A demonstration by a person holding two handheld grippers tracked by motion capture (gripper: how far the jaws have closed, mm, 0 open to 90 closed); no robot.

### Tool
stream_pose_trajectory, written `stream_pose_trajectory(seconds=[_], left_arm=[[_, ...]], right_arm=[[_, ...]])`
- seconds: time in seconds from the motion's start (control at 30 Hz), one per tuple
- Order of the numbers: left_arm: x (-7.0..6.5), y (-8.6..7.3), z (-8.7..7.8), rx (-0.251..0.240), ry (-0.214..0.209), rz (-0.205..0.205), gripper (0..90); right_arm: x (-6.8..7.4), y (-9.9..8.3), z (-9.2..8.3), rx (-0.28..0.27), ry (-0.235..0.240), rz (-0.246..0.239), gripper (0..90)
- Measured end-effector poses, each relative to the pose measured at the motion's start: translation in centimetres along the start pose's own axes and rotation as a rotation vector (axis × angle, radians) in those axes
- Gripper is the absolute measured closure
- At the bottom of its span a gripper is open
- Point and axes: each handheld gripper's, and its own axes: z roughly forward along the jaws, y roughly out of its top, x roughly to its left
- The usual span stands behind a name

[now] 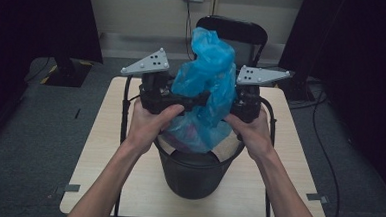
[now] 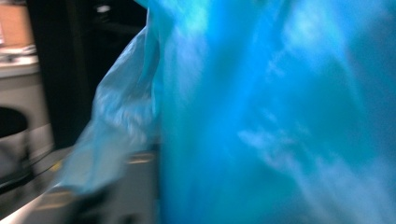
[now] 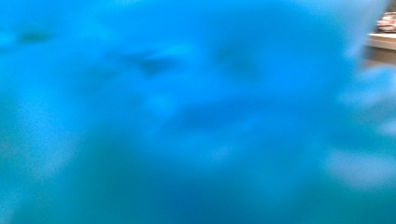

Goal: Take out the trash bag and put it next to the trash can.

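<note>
While both grippers flank blue plastic bag [image 1: 207,84], jaw gaps hidden by film: left gripper [image 1: 181,99] against bag's left side, right gripper [image 1: 235,103] against its right, grip cannot tell. Bag stands bunched, rising from black bin [image 1: 192,173]. Bin near table [image 1: 104,149] front edge; bare tabletop both sides. Black chair [image 1: 235,28] behind far edge.

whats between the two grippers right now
The blue plastic bag, bunched upright above the black bin, stands between the left gripper and right gripper in the high view.
</note>
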Motion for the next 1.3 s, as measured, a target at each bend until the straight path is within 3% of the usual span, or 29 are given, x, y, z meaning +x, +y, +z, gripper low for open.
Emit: stream_pose_trajectory(seconds=[0.03,0.17,0.2,0.3,0.4,0.47,0.5,0.63,0.67,0.73,0.77,0.8,0.87,0.93,0.97,1.0,1.03,1.07,1.1,1.17,1.27,1.3], left_arm=[[0.4,-0.3,-0.7,0.001,0.024,0.011,25.3],[1.1,-0.7,-1.6,-0.034,-0.004,0.010,14.2],[1.1,-0.7,-1.6,-0.034,-0.004,0.010,15.0],[0.7,-1.0,-0.5,0.008,0.029,0.059,14.2],[0.2,-1.3,0.4,0.034,0.018,0.090,10.9],[0.0,-1.5,0.9,0.057,0.007,0.110,4.5],[-0.1,-1.6,1.1,0.070,0.014,0.119,5.7],[-0.2,-2.2,1.7,0.071,0.011,0.108,9.9],[0.0,-2.5,1.8,0.055,-0.018,0.094,20.2],[0.1,-2.6,1.8,0.045,-0.034,0.077,33.8],[0.3,-2.8,1.8,0.042,-0.051,0.072,33.8],[0.3,-2.9,1.8,0.039,-0.066,0.072,41.2],[0.1,-2.7,1.8,0.064,-0.064,0.089,63.0],[0.0,-2.7,1.8,0.070,-0.068,0.090,73.0],[0.0,-2.7,1.7,0.082,-0.066,0.097,73.0],[0.0,-2.6,1.7,0.087,-0.059,0.096,77.1],[0.0,-2.6,1.7,0.087,-0.059,0.096,78.1],[0.1,-2.6,1.6,0.087,-0.057,0.094,78.8],[0.2,-2.6,1.5,0.084,-0.059,0.087,78.8],[0.2,-2.6,1.3,0.095,-0.049,0.082,79.5],[0.2,-2.6,1.4,0.109,-0.044,0.086,79.6],[0.2,-2.7,1.6,0.110,-0.060,0.073,79.5]], right_arm=[[-0.2,0.3,-0.4,-0.001,-0.021,0.014,84.5],[-0.3,1.0,-1.4,-0.016,-0.046,0.017,84.7],[-0.3,1.0,-1.4,-0.016,-0.046,0.017,84.7],[0.3,1.9,-1.1,-0.013,-0.053,0.011,84.8],[0.8,2.5,-0.5,-0.021,-0.056,0.027,84.3],[1.1,2.8,-0.2,-0.038,-0.031,0.045,84.1],[1.2,3.0,-0.1,-0.049,-0.018,0.048,83.9],[1.8,3.4,0.1,-0.070,0.008,0.057,84.2],[2.1,3.5,0.3,-0.073,-0.006,0.058,84.7],[2.2,3.4,0.1,-0.078,-0.006,0.057,84.8],[2.2,3.4,0.1,-0.078,-0.006,0.057,84.8],[2.1,3.3,0.0,-0.086,-0.011,0.066,84.8],[1.6,3.1,-0.4,-0.095,-0.020,0.084,83.2],[1.2,2.8,-0.7,-0.095,-0.033,0.098,78.5],[1.2,2.8,-0.7,-0.095,-0.033,0.098,78.5],[0.9,2.5,-1.1,-0.095,-0.074,0.102,69.3],[0.9,2.5,-1.1,-0.095,-0.074,0.102,69.3],[0.7,2.2,-1.4,-0.096,-0.100,0.108,61.4],[0.7,2.2,-1.4,-0.096,-0.100,0.108,61.4],[0.4,1.8,-1.8,-0.102,-0.114,0.126,52.6],[0.1,1.2,-2.1,-0.091,-0.114,0.145,55.0],[0.1,1.1,-2.2,-0.092,-0.115,0.141,54.7]])
